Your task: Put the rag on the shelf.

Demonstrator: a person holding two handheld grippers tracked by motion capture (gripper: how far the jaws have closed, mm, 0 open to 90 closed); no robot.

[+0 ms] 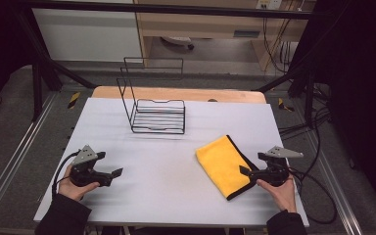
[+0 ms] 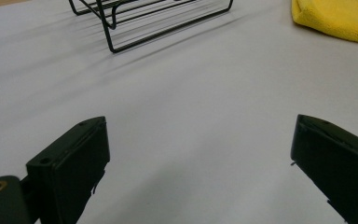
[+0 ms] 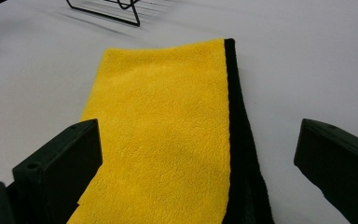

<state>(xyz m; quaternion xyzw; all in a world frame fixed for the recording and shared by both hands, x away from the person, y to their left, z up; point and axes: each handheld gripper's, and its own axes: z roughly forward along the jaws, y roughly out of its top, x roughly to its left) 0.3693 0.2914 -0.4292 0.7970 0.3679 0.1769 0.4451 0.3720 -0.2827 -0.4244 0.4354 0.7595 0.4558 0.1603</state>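
The right tool [image 1: 249, 163] sits at the near right edge of the yellow cloth [image 1: 223, 164], its jaws spread wide and holding nothing. The step in hand looks like a first grasp of that cloth. To do it well, I would lower one jaw flat to the table [image 1: 166, 171], slide it under the folded edge, and close on all layers at once, so that the fold does not open when lifted. The left tool [image 1: 113, 167] lies well to the left of the cloth, also gaping and empty, ready to take the opposite edge.

The right gripper view shows what the high view barely hints at: a black layer [image 3: 242, 140] under the cloth's right edge, and the fleecy nap of the cloth [image 3: 163, 140]. The high view alone gives the layout: the black wire rack [image 1: 154, 110] stands beyond the cloth, to its far left.
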